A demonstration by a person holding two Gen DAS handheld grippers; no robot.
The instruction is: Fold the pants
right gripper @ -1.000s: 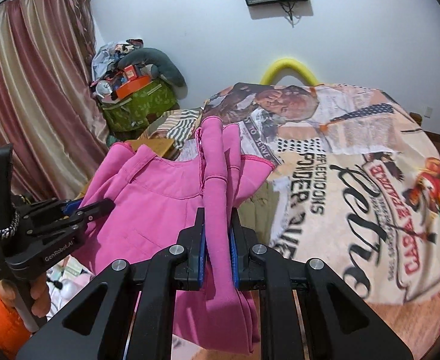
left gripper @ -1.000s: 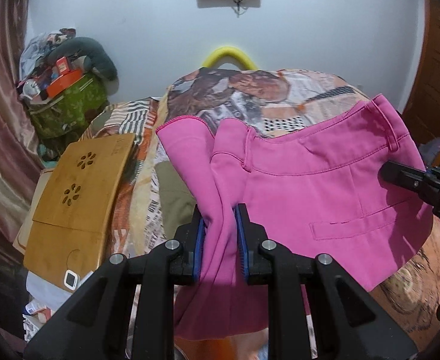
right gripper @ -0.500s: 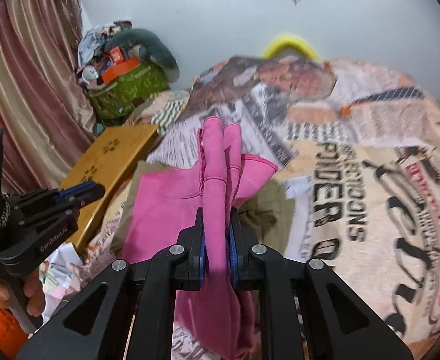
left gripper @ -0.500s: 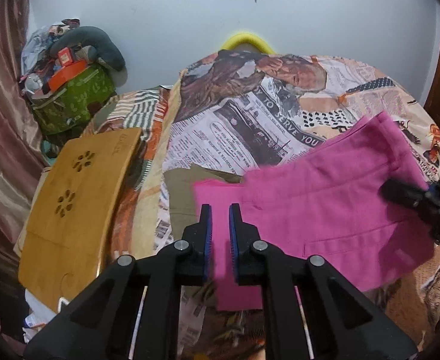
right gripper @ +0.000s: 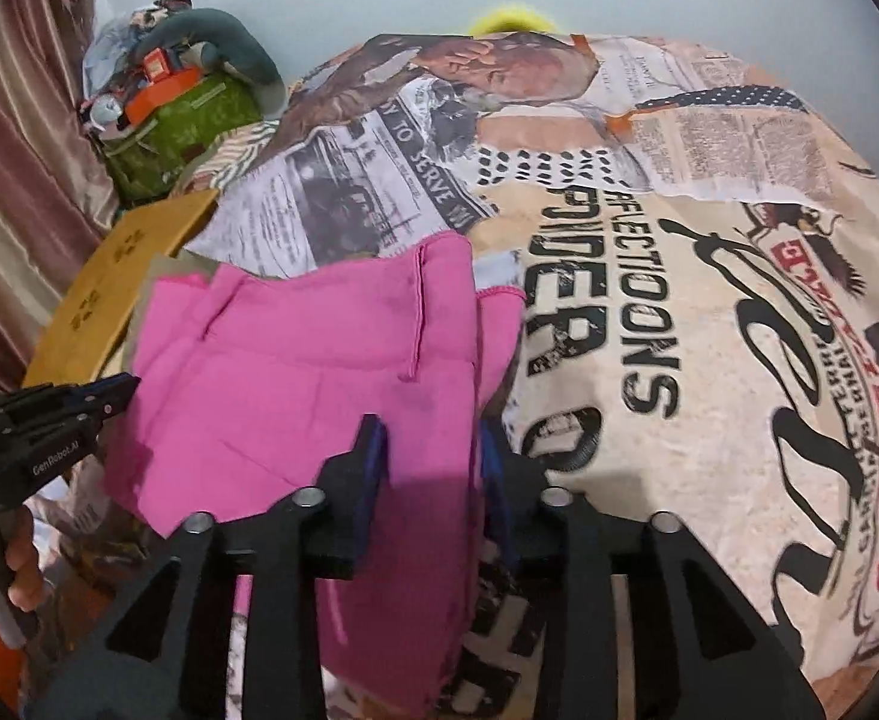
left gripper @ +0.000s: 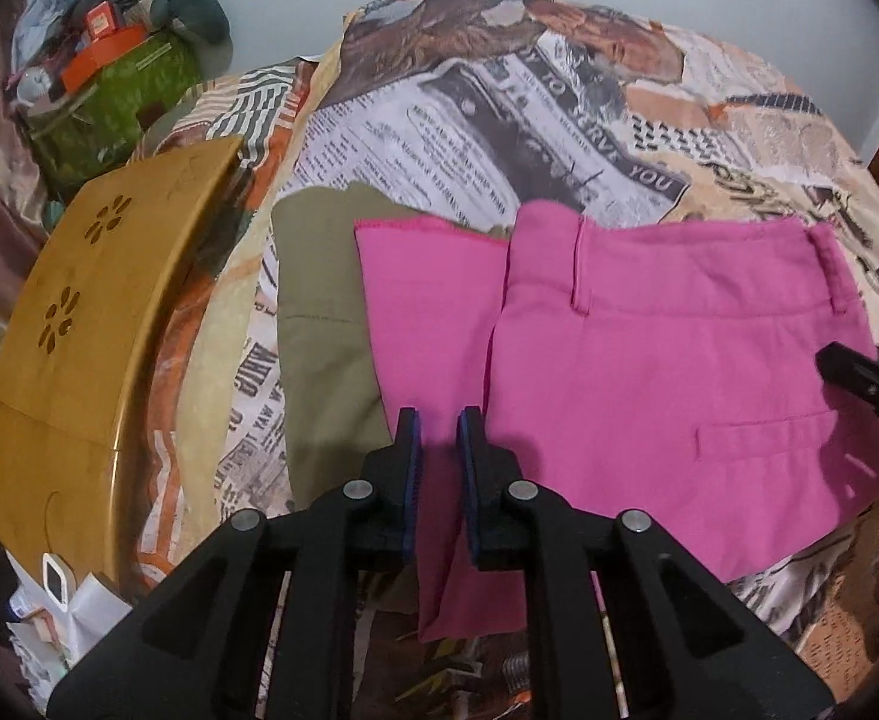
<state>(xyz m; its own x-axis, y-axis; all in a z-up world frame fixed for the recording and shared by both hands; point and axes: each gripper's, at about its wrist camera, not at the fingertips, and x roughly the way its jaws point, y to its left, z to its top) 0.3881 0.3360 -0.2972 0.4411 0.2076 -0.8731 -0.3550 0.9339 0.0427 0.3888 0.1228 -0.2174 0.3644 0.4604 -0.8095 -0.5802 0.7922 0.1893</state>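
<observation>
- Two claws hover over a bed (right gripper: pixel 709 450) covered in a newspaper-print spread, at its near edge.
- Pink pants (left gripper: pixel 649 372), which a second ago hung bunched in both claws above the bed, now lie spread on it, folded into a short, wide shape with the waistband toward the far side.
- One pink layer sticks out to the left from under the top part, and a strip droops over the near edge of the bed.
- Left claw (left gripper: pixel 439 438): it has let go; its jaws stand slightly apart with the pink cloth lying below the gap, not pinched.
- Right claw (right gripper: pixel 430 450): its jaws have spread wider, one on each side of the fold's right edge; the cloth looks released.
- An olive garment (left gripper: pixel 319 324) lies under the left part of the pants, touching them.
- A wooden lap tray (left gripper: pixel 97 324) lies on the left side of the bed, near the olive garment.
- Judgement: this fold has been laid down; the loose left layer and the hanging strip suggest tidying or one more fold remains.
</observation>
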